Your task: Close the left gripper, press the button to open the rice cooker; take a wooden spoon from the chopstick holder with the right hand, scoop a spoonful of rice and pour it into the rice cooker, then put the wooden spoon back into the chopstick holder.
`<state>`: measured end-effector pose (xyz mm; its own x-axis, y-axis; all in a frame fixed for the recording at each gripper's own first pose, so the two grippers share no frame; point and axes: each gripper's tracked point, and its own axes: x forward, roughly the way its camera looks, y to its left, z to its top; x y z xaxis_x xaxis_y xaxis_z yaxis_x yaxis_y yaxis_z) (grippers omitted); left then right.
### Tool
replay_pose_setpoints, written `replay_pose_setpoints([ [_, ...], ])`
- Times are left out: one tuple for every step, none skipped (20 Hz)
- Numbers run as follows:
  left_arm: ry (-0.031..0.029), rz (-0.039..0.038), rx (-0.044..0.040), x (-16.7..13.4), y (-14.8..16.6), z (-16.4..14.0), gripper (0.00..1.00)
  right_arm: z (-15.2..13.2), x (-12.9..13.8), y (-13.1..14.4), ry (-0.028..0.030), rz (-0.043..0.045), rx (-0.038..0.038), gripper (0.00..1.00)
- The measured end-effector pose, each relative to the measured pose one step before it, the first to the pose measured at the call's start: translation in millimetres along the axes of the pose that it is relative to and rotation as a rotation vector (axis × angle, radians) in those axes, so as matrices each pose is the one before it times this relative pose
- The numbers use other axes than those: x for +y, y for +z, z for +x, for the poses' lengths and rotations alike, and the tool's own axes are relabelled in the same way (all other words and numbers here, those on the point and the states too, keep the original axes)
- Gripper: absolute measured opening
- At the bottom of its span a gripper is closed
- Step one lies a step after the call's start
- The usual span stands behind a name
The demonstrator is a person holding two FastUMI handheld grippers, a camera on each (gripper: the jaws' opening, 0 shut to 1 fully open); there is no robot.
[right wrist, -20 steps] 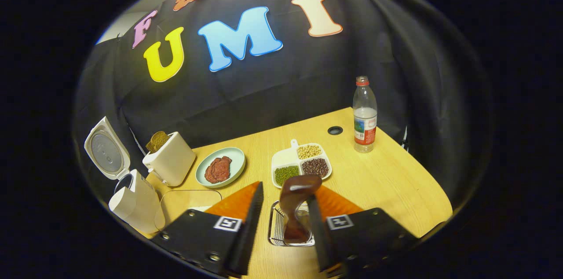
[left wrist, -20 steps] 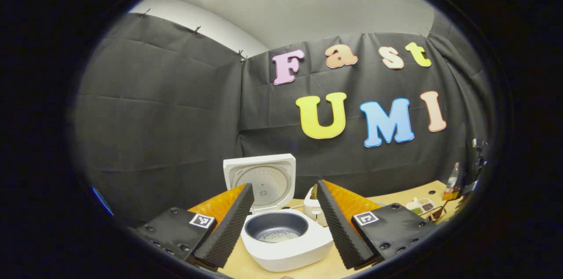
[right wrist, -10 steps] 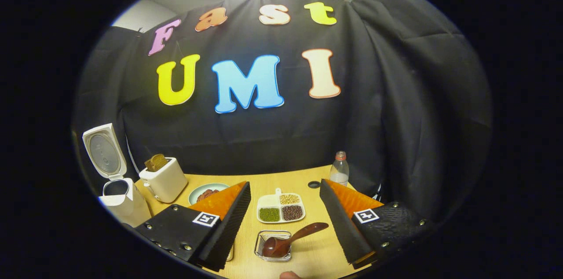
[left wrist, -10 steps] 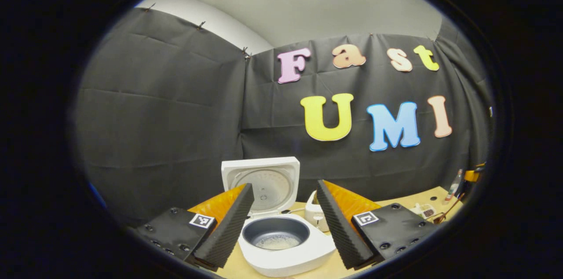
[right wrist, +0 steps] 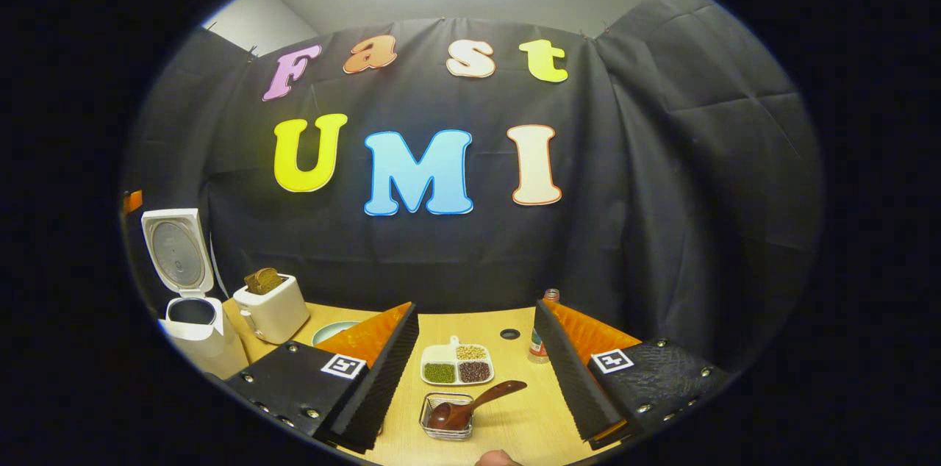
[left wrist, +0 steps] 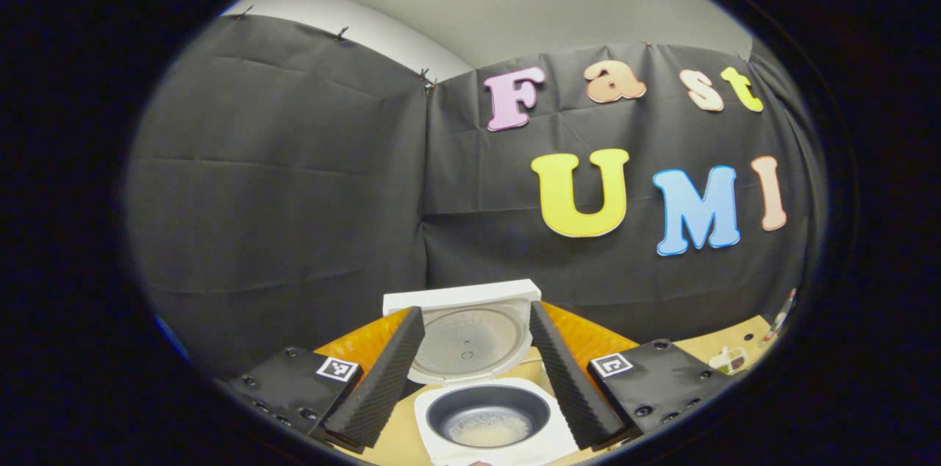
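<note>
The white rice cooker point(left wrist: 500, 444) stands open, its lid point(left wrist: 470, 334) raised, and rice lies in the dark inner pot point(left wrist: 489, 425). My left gripper point(left wrist: 476, 309) hangs open above and in front of it, holding nothing. In the right gripper view the wooden spoon point(right wrist: 478, 401) rests bowl-down in the wire chopstick holder point(right wrist: 445, 423), its handle leaning right. My right gripper point(right wrist: 476, 309) is open and drawn back from the holder, with the spoon apart from both fingers. The cooker point(right wrist: 195, 326) also stands at the far left there.
A toaster point(right wrist: 273, 312) with bread stands beside the cooker, then a pale plate point(right wrist: 329, 332). A divided dish of beans point(right wrist: 456, 367) and a water bottle point(right wrist: 540, 345) sit behind the holder on the wooden table point(right wrist: 514, 425). A fingertip point(right wrist: 496, 459) shows at the bottom edge.
The right gripper opened, left the spoon in the chopstick holder and drew back from it. The left gripper shifted so the cooker now sits between its fingers.
</note>
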<state>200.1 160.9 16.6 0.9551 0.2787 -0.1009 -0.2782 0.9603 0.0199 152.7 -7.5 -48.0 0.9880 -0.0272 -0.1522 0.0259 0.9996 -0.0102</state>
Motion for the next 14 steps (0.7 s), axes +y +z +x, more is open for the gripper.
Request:
replay_pose_setpoints([
  [0.00008, -0.00985, 0.01023, 1.60, 0.06, 11.63, 0.95, -4.24, -1.62, -0.90, -0.00910, -0.00420, 0.00129, 0.96],
  [-0.00498, -0.01188, 0.00882, 0.70, 2.00, 11.24, 0.95, -2.80, -0.74, -0.40, -0.00481, 0.00170, 0.00059, 0.96],
  [-0.00231, -0.01097, 0.00140, 1.67, 1.61, 11.40, 1.00, -4.00, -0.57, -2.64, -0.00813, 0.00451, 0.00377, 0.96],
  [-0.00058, -0.00497, 0.00103, 1.73, 2.53, 11.19, 1.00, -1.72, -2.34, -4.05, -0.00776, 0.00430, 0.00816, 0.96],
  [0.00341, -0.00011, -0.00088, 3.14, 1.43, 9.56, 1.00, -4.30, -2.31, -4.78, -0.01222, 0.00449, 0.01200, 0.96],
  [0.00366, 0.00734, 0.00005, 3.85, 2.87, 10.25, 0.99, -2.86, -2.61, -4.10, -0.00958, 0.00369, 0.00791, 0.96],
  [0.00346, 0.01019, -0.00249, 2.01, 1.78, 9.81, 0.99, -4.43, -2.70, -3.46, -0.01210, 0.00486, 0.00728, 0.96],
  [0.00159, 0.01071, 0.00168, 1.62, 2.29, 10.46, 0.95, -2.90, -2.65, -3.17, -0.01099, 0.00250, 0.00546, 0.96],
  [0.00336, 0.00991, -0.00096, 1.58, 1.55, 10.40, 0.95, -4.52, -3.54, -3.92, -0.01483, 0.00113, 0.00889, 0.96],
  [0.00335, 0.00753, 0.00244, 1.56, 1.11, 9.61, 0.95, -3.20, -3.03, -3.77, -0.01184, 0.00122, 0.00534, 0.96],
  [0.00075, 0.00629, 0.00041, 0.92, 0.44, 10.25, 0.95, -4.07, -2.76, -1.76, -0.01303, 0.00253, 0.00201, 0.96],
  [0.00121, 0.00648, 0.00640, 0.19, -0.24, 9.01, 0.95, -4.65, -3.11, -2.05, -0.01171, 0.00246, 0.00091, 0.96],
  [0.00231, 0.00605, 0.00659, 0.74, -2.18, 11.20, 0.95, -3.54, -2.11, -2.27, -0.00988, -0.00055, 0.00230, 0.96],
  [-0.00217, 0.00449, 0.00769, -0.12, -1.23, 9.07, 0.99, -2.86, -2.53, -3.36, -0.01243, -0.00223, 0.00510, 0.96],
])
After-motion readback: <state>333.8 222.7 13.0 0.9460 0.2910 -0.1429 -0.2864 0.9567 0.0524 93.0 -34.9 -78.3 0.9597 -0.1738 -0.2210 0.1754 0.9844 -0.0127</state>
